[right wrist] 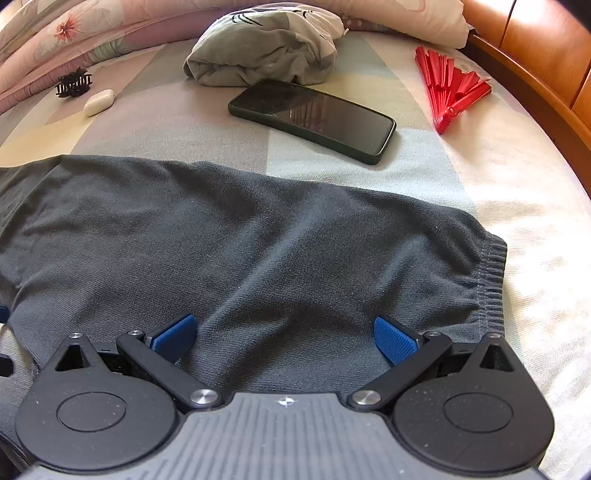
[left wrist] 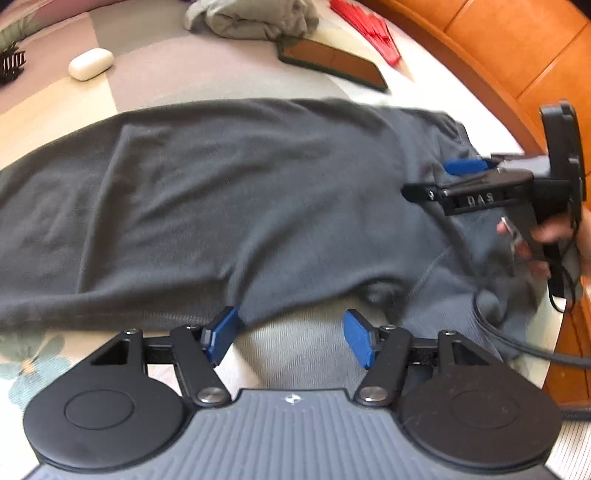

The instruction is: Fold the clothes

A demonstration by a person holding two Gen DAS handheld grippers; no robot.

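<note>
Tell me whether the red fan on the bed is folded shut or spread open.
Partly spread. The red fan lies on the bed sheet with its ribs splayed apart from the pivot end, not closed into one stick.

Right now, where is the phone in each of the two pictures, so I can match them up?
Left wrist view: the phone lies at the top, right of centre, beyond the dark garment.
Right wrist view: the phone lies in the upper middle, on the bed beyond the garment.
Shared landmark: the red fan lies just right of the phone in both.
</note>
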